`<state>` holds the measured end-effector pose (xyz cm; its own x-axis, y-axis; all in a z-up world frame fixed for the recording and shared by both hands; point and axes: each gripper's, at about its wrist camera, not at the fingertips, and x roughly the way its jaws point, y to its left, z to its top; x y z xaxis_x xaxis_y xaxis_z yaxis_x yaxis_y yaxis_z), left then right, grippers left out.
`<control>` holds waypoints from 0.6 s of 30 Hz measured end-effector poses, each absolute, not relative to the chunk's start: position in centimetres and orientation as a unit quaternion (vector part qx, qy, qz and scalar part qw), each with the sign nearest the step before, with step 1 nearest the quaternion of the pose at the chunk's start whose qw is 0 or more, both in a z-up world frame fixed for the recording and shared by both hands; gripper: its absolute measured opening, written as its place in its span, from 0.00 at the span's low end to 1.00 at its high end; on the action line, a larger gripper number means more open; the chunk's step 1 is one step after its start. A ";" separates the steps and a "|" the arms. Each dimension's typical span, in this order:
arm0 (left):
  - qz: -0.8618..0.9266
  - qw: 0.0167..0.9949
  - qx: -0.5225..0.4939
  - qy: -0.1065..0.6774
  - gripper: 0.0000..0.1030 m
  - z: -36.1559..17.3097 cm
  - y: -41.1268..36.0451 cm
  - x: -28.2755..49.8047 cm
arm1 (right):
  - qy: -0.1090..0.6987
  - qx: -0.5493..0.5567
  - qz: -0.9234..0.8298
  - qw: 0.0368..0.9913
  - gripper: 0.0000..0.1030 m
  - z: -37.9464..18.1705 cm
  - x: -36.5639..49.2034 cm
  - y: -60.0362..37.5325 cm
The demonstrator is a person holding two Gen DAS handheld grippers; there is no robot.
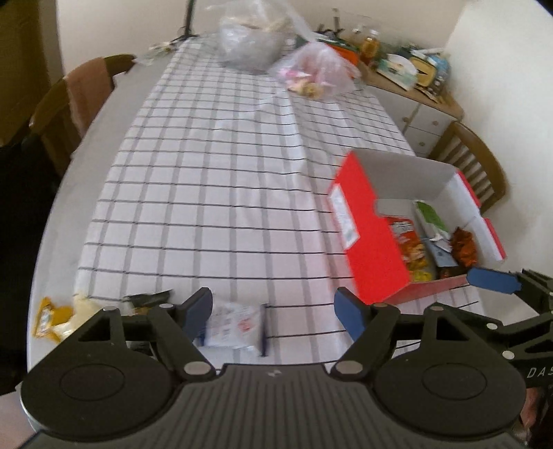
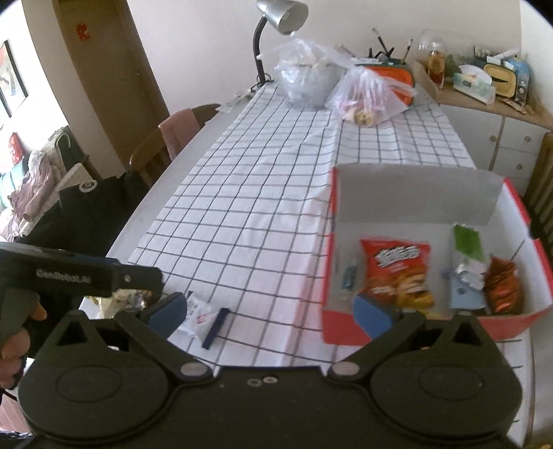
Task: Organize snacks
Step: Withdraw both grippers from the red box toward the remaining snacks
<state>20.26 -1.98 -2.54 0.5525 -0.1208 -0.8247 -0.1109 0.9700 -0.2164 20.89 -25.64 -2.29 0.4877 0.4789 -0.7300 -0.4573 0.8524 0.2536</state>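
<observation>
An open red cardboard box (image 1: 376, 255) stands on the checked cloth at the right. Inside it lie a red chips bag (image 2: 397, 273), a green-and-white packet (image 2: 466, 241), a pale blue packet (image 2: 463, 293) and a brown-orange packet (image 2: 501, 283). A white packet with a dark blue edge (image 1: 235, 324) lies flat on the cloth near the table's front edge. My left gripper (image 1: 274, 311) stands open around it, with no pad touching. My right gripper (image 2: 271, 311) is open wide and empty, its right fingertip in front of the box's near wall (image 2: 340, 326).
A yellow packet (image 1: 48, 317) and a dark wrapper (image 1: 148, 298) lie at the table's front left corner. Two clear plastic bags (image 2: 366, 93) and a desk lamp (image 2: 276, 20) sit at the far end. Chairs (image 1: 473, 165) flank the table, and a cluttered sideboard (image 2: 484, 89) stands at the far right.
</observation>
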 end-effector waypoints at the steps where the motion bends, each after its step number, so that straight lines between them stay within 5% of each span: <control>1: 0.002 0.872 -0.125 0.473 0.75 -2.6 -1.1 20.0 | 0.430 0.013 0.270 0.861 1.00 -2.4 20.8 -25.1; 18: 0.101 0.851 -0.184 0.482 0.75 -5.1 11.9 16.4 | 0.457 -0.104 0.323 0.822 0.99 -7.2 19.9 -13.6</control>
